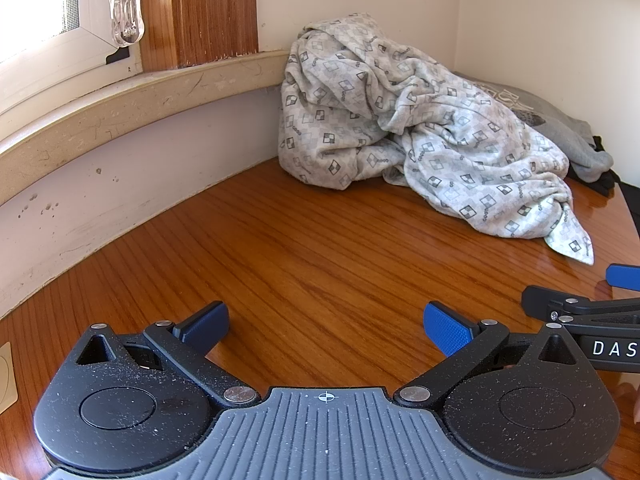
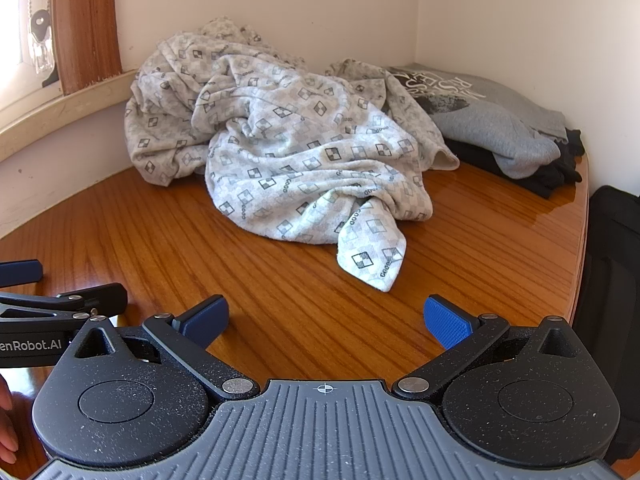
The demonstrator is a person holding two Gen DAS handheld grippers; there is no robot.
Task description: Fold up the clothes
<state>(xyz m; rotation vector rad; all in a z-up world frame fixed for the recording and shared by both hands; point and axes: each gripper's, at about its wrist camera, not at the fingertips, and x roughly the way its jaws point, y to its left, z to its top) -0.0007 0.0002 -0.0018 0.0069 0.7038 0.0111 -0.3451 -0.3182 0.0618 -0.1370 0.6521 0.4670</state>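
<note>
Left wrist view: wooden tabletop (image 1: 320, 248) fills most of the frame, bare across its middle and near part, set into a room corner with white walls along its far and left edges. Patterned garment (image 1: 404, 128), pale with small checkered squares, sits crumpled in a heap at the far edge of the tabletop, leaning against the wall, one pointed corner trailing toward the right edge. Right wrist view shows the same patterned garment (image 2: 288, 148) with that corner pointing back toward me. Grey sweatshirt (image 2: 492, 120) with printed lettering is folded in the far right corner of the tabletop, partly under the heap's right side. Black garment (image 2: 536, 172) lies under the grey one, its edge sticking out toward the right edge. Black bag (image 2: 612, 280) is off the right edge of the tabletop, can't tell what it is exactly. My left gripper (image 1: 326, 326) hangs over the near edge, fingers spread wide, nothing between them. My right gripper (image 2: 326, 322) is just beside it, over the near right part, fingers also wide apart and holding nothing. Both are well apart from the clothes. Clear plastic clip (image 1: 125, 4) hangs at the window frame past the far left edge.
</note>
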